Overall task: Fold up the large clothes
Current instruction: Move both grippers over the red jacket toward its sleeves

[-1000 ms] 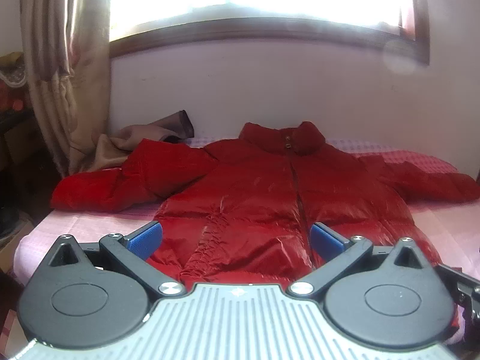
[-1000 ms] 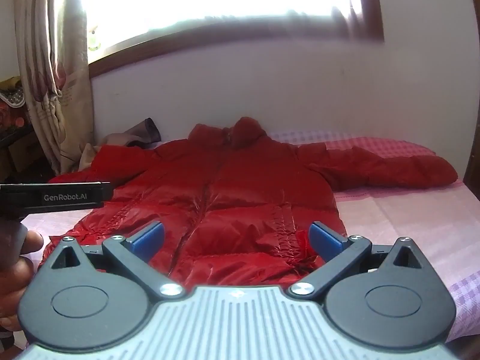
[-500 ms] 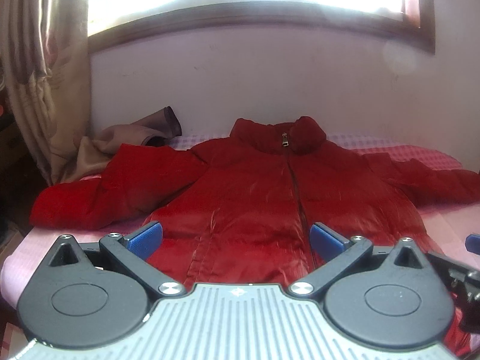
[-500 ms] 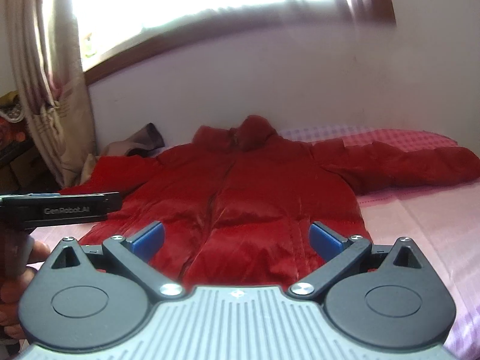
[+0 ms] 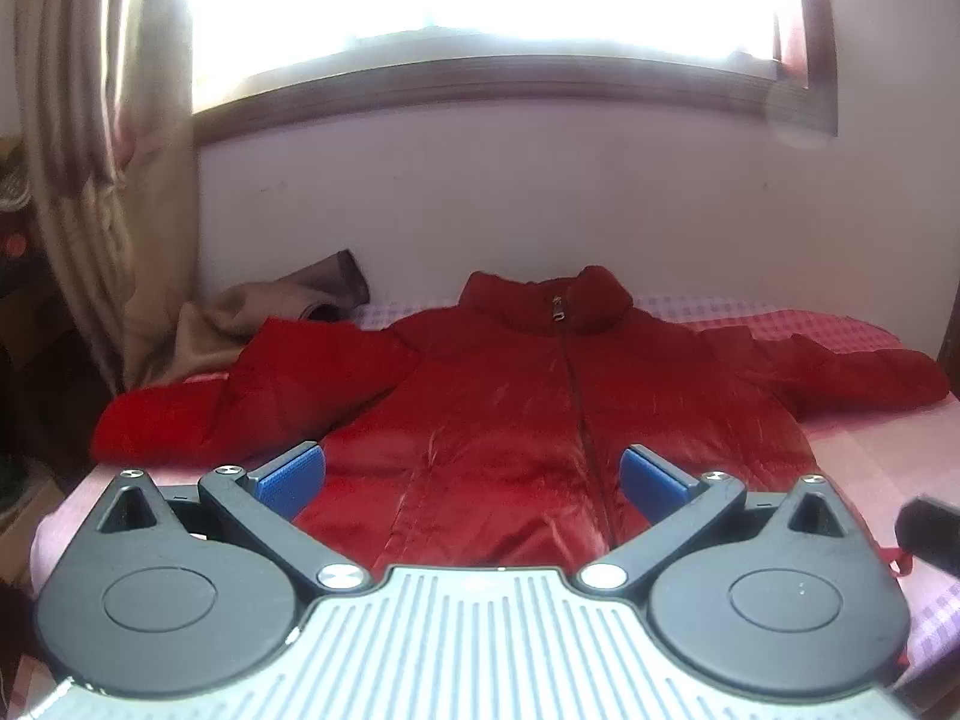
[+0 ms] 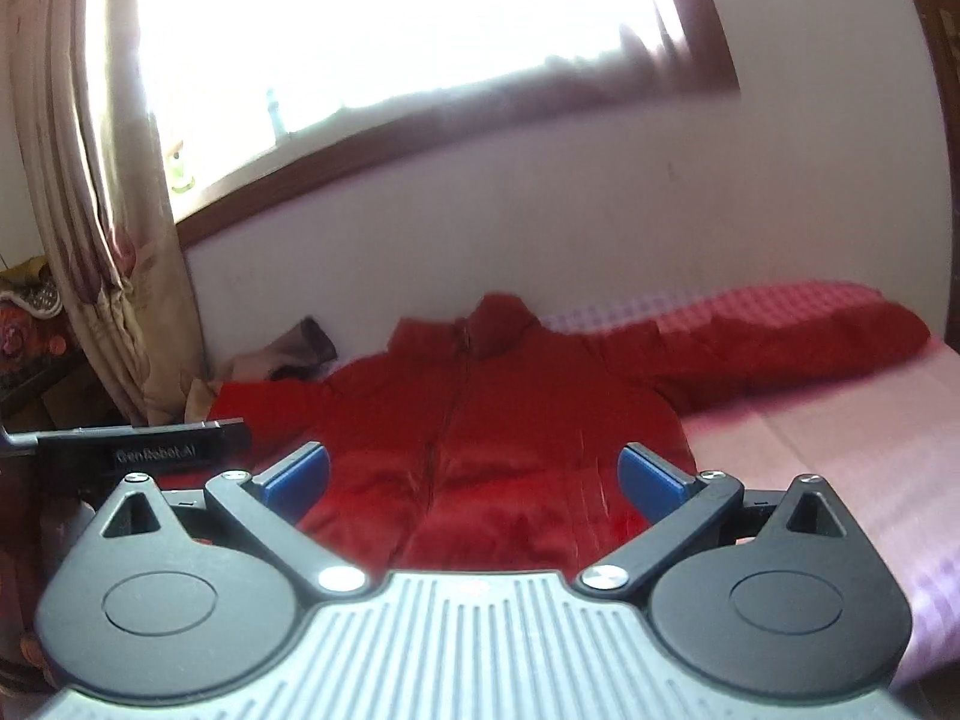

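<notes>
A red puffer jacket (image 5: 510, 408) lies flat, front up and zipped, on a pink bed, sleeves spread to both sides and collar toward the wall. It also shows in the right wrist view (image 6: 498, 420). My left gripper (image 5: 471, 477) is open and empty, held above the jacket's hem at the near bed edge. My right gripper (image 6: 471, 477) is open and empty, also over the hem, a little to the right. The left gripper's body (image 6: 138, 450) shows at the left of the right wrist view. The hem is hidden behind the gripper bodies.
The pink checked bed sheet (image 6: 840, 438) extends to the right. A brown garment (image 5: 288, 306) lies at the head of the bed by the wall. A curtain (image 5: 102, 180) hangs at the left below a bright window (image 5: 480, 0). Clutter (image 6: 30, 324) stands left of the bed.
Both grippers have tilted up and drawn back, so the jacket sits lower and farther in both views. The right view has swung and is blurred. Both stay open.
</notes>
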`<state>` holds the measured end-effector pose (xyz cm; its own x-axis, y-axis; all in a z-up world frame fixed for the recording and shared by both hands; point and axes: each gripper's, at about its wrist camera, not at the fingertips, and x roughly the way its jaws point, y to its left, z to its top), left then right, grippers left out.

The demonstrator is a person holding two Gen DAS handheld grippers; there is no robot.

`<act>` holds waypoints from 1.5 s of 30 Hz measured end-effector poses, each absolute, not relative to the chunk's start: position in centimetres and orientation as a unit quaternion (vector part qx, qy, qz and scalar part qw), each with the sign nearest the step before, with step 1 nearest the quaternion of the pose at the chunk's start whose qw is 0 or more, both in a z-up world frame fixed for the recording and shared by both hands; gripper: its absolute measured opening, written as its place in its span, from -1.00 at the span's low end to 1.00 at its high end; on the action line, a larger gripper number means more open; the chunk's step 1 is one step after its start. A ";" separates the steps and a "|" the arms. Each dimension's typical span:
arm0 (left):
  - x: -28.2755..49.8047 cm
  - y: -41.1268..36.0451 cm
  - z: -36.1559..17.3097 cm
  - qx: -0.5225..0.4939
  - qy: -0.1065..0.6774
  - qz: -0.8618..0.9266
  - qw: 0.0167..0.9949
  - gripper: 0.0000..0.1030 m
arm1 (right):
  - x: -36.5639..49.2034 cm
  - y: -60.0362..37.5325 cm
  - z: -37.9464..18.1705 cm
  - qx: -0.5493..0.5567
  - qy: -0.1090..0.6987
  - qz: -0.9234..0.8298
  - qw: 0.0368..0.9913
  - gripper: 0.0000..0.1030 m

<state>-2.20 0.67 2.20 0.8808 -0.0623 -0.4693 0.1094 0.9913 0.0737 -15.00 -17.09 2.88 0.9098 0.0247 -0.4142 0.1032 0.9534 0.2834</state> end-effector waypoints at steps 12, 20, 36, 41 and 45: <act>0.4 6.3 1.3 0.024 0.246 -0.040 0.968 1.00 | -13.0 -11.6 4.2 0.100 0.199 -0.024 0.975 1.00; 2.4 11.7 2.1 0.012 0.258 -0.005 0.966 1.00 | -6.7 -6.6 4.7 0.110 0.215 0.025 0.970 1.00; 1.4 9.0 1.8 0.022 0.258 -0.008 0.966 1.00 | -9.4 -6.4 4.8 0.063 0.202 0.024 0.977 1.00; 1.3 4.3 1.3 0.056 0.261 -0.017 0.964 1.00 | -10.6 -10.5 3.0 0.089 0.219 0.014 0.972 1.00; 1.7 0.7 1.0 0.092 0.258 -0.022 0.962 1.00 | -11.0 -13.8 1.8 0.111 0.227 0.003 0.968 1.00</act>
